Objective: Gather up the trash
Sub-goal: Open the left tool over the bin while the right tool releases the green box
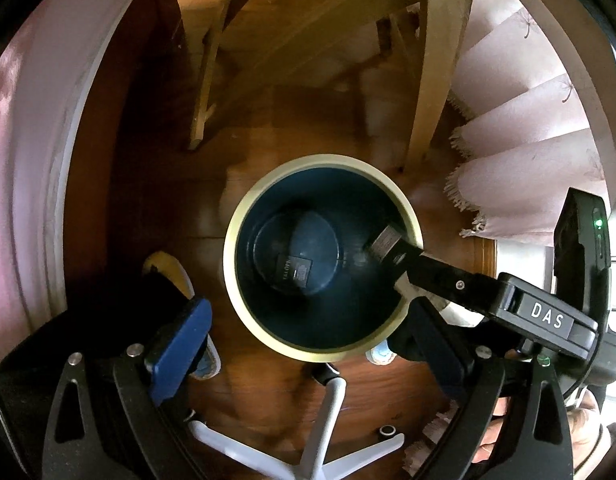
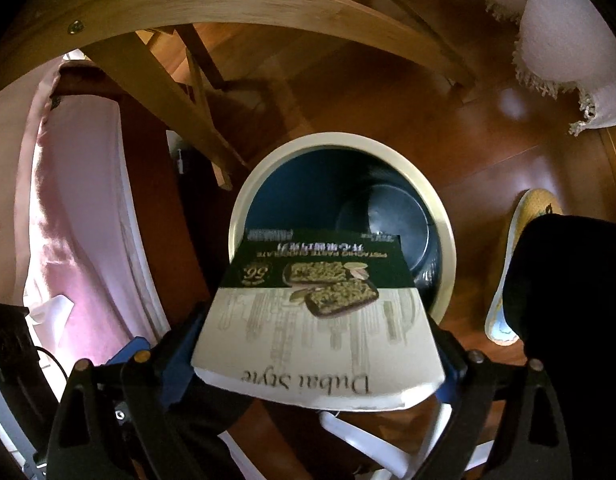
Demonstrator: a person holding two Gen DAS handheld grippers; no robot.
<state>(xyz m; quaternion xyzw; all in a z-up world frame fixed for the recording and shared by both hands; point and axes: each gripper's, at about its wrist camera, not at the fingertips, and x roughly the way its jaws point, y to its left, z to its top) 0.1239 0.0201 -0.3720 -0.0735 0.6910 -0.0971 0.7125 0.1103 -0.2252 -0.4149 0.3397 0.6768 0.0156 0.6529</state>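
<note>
A round bin (image 1: 232, 240) with a cream rim and dark blue inside stands on the wooden floor; it also shows in the right wrist view (image 2: 447, 256). A small dark packet (image 1: 294, 274) lies on its bottom. My right gripper (image 2: 319, 344) is shut on a cream and green "Dubai Style" chocolate box (image 2: 319, 320), holding it tilted over the bin's near rim. That box's end (image 1: 385, 242) pokes over the bin in the left wrist view. My left gripper (image 1: 308, 344) is open and empty, above the bin's near rim.
Wooden chair legs (image 1: 431, 80) stand just beyond the bin. A fringed pink cloth (image 1: 527, 152) hangs at the right. A white swivel-chair base (image 1: 327, 432) lies below. The person's slippered foot (image 2: 511, 264) is on the floor beside the bin.
</note>
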